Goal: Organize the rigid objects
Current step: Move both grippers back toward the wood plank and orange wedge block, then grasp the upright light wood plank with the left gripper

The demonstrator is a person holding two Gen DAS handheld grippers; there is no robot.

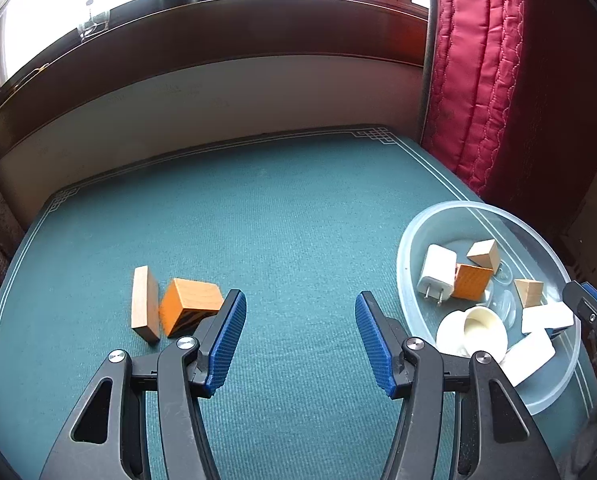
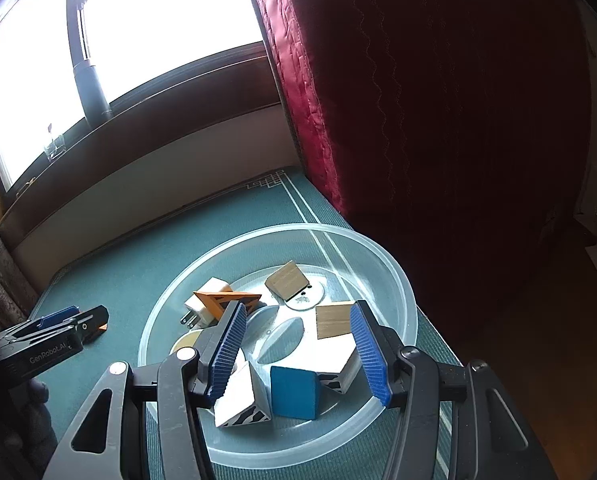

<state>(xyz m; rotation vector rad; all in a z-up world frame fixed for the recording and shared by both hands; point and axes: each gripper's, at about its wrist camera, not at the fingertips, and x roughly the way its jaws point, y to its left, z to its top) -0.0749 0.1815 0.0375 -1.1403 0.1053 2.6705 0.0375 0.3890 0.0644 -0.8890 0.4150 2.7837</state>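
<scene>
Left claw [image 1: 300, 340] held open, empty, aimed toward orange block [image 1: 190, 306] left on counter [image 1: 278, 220]; right claw [image 2: 298, 350] parted, empty, over bowl [image 2: 398, 276], blue block [image 2: 294, 392] apparently released for sorting.

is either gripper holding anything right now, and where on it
Nothing is held. The left gripper is open over bare mat; the right gripper is open above the bowl, its fingers clear of the blue block.

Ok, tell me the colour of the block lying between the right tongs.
Blue, clearest in the right wrist view.

Matt woven cloth covers the table [image 1: 298, 220]; smooth translucent plastic bowl [image 2: 402, 280]; wooden plank [image 1: 144, 304].
</scene>
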